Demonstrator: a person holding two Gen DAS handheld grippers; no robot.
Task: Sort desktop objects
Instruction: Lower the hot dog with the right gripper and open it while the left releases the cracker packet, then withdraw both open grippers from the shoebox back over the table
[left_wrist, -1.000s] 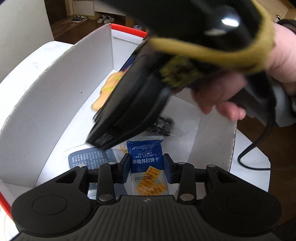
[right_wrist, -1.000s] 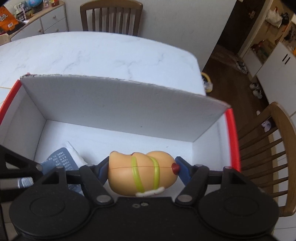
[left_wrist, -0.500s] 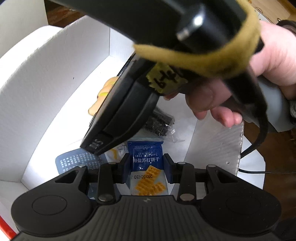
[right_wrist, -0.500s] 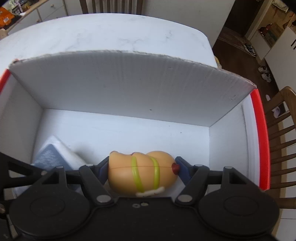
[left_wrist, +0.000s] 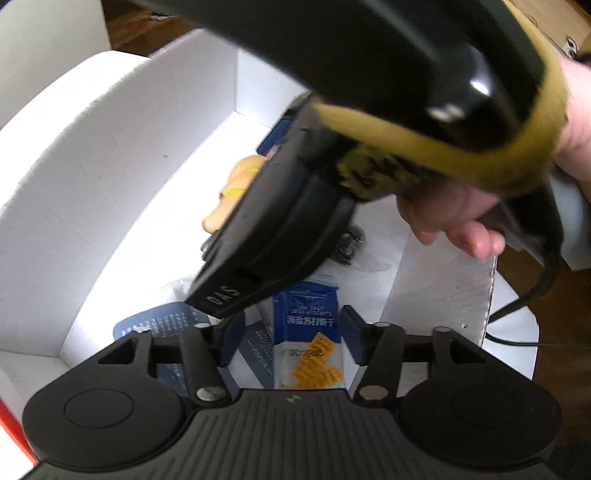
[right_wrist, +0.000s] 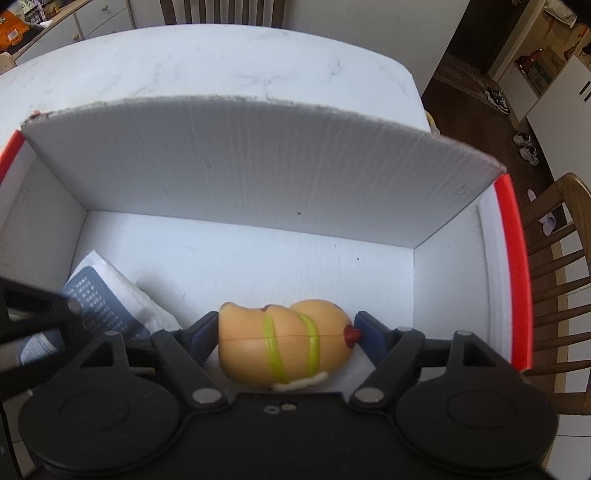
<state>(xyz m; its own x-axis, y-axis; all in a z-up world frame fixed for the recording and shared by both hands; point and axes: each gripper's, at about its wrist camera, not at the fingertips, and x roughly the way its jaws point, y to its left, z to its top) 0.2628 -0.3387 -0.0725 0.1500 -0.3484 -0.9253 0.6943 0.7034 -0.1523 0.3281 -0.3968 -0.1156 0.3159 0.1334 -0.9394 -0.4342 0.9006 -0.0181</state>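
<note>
Left gripper: fingers had just been opening, now spread, clear gaps beside one blue soda-biscuit packet with yellow crackers printed on it, inside the white box. Right gripper: fingers had just been opening; one tan hot-dog toy with two green stripes and a red tip between them, low in the box; whether the pads pressed it, could not tell. One blue tissue pack lay left. Beyond, white desk. Right gripper's body hid much of the left view; a dark bagged item unclear.
</note>
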